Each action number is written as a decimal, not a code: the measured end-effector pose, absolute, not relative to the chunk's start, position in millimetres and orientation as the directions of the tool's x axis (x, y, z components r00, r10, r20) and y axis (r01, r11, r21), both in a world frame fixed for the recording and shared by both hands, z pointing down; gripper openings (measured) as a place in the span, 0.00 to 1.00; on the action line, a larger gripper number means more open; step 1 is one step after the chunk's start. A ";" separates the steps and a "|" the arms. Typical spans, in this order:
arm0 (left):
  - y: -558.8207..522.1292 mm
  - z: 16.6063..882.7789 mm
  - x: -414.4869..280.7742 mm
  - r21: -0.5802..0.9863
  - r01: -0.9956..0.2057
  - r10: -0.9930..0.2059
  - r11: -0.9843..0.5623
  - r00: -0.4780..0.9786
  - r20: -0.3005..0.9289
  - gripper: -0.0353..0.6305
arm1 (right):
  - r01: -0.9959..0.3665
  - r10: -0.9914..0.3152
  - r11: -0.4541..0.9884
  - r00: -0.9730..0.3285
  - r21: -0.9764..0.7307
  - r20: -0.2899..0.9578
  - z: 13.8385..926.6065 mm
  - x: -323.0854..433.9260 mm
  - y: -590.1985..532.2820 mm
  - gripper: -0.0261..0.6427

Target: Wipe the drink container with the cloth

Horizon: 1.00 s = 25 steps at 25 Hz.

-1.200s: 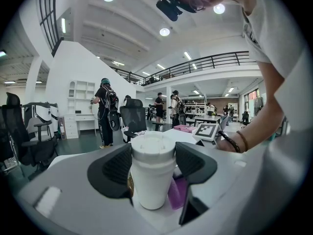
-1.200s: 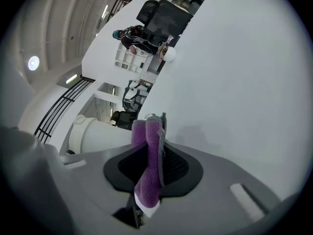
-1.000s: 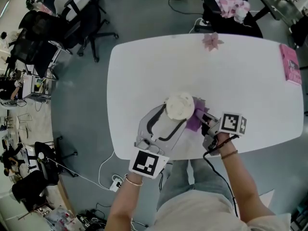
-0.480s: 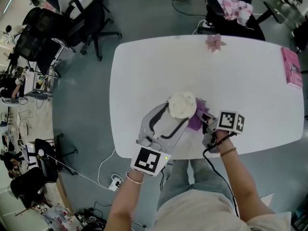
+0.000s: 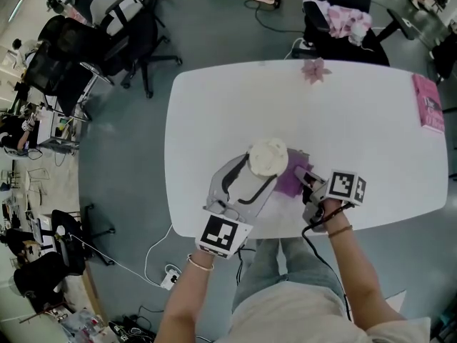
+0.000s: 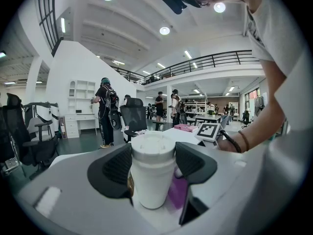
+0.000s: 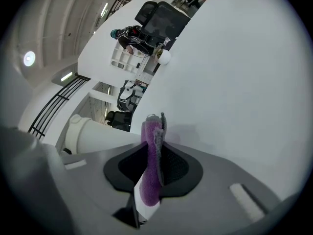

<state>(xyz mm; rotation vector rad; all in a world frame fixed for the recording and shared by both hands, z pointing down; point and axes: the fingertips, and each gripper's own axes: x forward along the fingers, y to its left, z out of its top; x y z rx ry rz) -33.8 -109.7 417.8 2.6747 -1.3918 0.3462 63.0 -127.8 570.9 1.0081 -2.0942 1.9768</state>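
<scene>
Grey office floor surrounds a white rounded table, and on it, toward the near edge, stands the drink container, a white cup with a white lid.

At the left gripper the two dark jaws sit one on each side of the drink container, pressed against its wall about halfway up, so the cup is clamped upright between them. The left gripper view shows the lid rising above both pads. The marker cube of this gripper sits on the near side of the drink container, over the table's edge, with the person's left wrist behind it.

The right gripper is just right of the drink container, its jaws closed on a purple cloth. In the right gripper view the cloth stands as a folded strip pinched between the two pads, its free edge sticking out past the tips toward the cup's side. From above the cloth seems to touch the cup wall, though the contact itself is too small to confirm.

Beyond the drink container, at the far edge of the table, lies a small pink paper flower. Far right of the drink container, a pink book lies at the table's end. Black office chairs stand on the floor, well left of and beyond the drink container.
</scene>
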 end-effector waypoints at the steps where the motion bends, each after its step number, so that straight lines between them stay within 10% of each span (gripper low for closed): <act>1: -109.6 417.9 -34.1 -0.012 -0.818 -0.794 -0.575 0.555 0.250 0.48 | -0.505 -0.401 -0.053 -0.779 -0.862 0.481 566.0 65.2 -126.9 0.15; 25: -105.9 416.5 -31.2 -0.006 -0.924 -0.886 -0.382 0.364 0.287 0.48 | -0.437 -0.499 -0.067 -0.764 -0.897 0.409 511.0 99.3 -101.3 0.15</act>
